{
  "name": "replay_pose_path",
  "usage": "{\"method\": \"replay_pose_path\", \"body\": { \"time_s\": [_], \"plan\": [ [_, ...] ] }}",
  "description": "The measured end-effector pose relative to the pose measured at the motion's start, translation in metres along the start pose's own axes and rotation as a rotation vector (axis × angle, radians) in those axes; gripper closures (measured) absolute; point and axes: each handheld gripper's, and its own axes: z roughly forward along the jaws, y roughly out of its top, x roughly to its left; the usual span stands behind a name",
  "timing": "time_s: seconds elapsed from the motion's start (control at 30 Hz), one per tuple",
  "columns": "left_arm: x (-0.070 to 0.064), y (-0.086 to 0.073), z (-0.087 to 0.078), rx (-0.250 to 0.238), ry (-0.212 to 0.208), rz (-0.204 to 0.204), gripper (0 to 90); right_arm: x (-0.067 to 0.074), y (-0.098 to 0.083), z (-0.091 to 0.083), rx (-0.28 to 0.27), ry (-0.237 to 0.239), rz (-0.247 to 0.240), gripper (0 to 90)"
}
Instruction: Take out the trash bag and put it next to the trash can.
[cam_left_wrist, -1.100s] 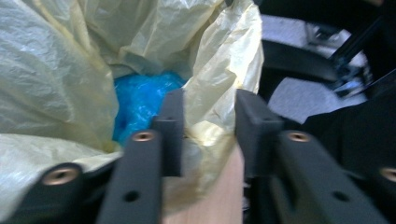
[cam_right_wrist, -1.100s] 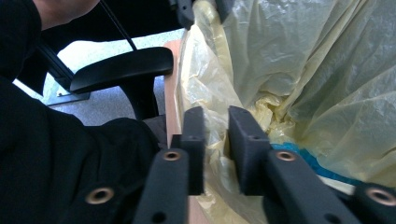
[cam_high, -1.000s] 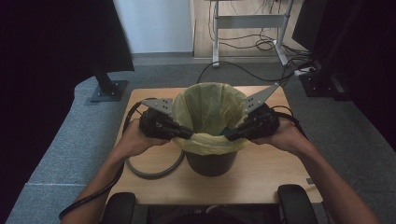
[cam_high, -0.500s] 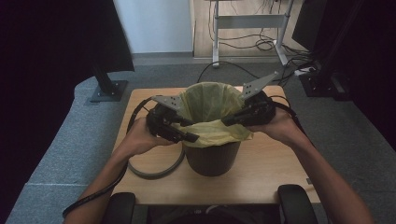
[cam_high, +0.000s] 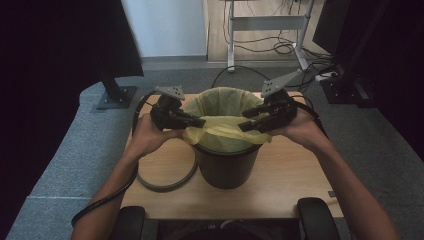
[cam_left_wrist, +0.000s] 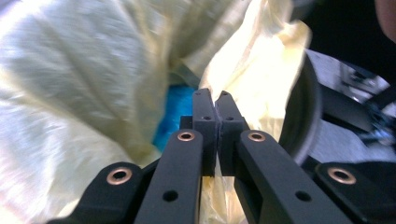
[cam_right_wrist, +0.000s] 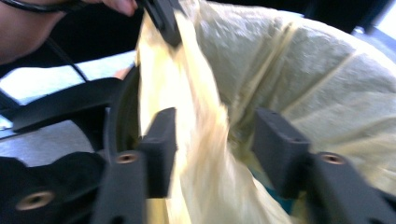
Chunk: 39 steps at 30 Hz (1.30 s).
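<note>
A yellow bag (cam_high: 223, 131) is seen lining a black bin (cam_high: 227, 166) that stands near the middle of the wooden worktop (cam_high: 285, 185); its far rim is still folded over the bin's edge, while its near edge is lifted clear and stretched across the opening between the two grippers. No brand, label or writing can be read on the bag, the bin or the tools. The left gripper (cam_high: 197, 121) is held at the bin's left rim, and in the left gripper view its jaws are pressed together on a fold of the bag (cam_left_wrist: 252, 84), with the film running down between them; something blue (cam_left_wrist: 175, 112) is glimpsed inside the bag beyond the tips. The right gripper (cam_high: 246, 120) is held at the bin's right rim; in the right gripper view its jaws are spread, with a band of the bag (cam_right_wrist: 196, 140) hanging between them and lying against the left-hand jaw, though the picture is blurred. The left gripper (cam_right_wrist: 163, 18) is also made out at the top of that view, pinching the bag. A grey ring (cam_high: 165, 182) lies flat on the worktop just left of the bin, under the left forearm (cam_high: 107, 200). Grey carpet (cam_high: 65, 165) surrounds the worktop.
</note>
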Motion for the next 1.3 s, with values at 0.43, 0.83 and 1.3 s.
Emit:
{"method": "replay_pose_path", "body": {
  "time_s": [0.43,0.83,1.3],
  "plan": [
    [0.037,0.007,-0.017,-0.002,0.153,-0.08,89.3,-0.025,-0.018,-0.005,0.069,-0.12,0.044,73.1],
    [0.08,0.007,0.008,0.091,0.215,-0.181,83.9,-0.054,-0.014,0.004,0.07,-0.263,0.056,75.7],
    [0.096,0.008,0.026,0.139,0.173,-0.26,51.6,-0.089,-0.02,0.03,0.144,-0.367,0.187,30.8]
  ]
}}
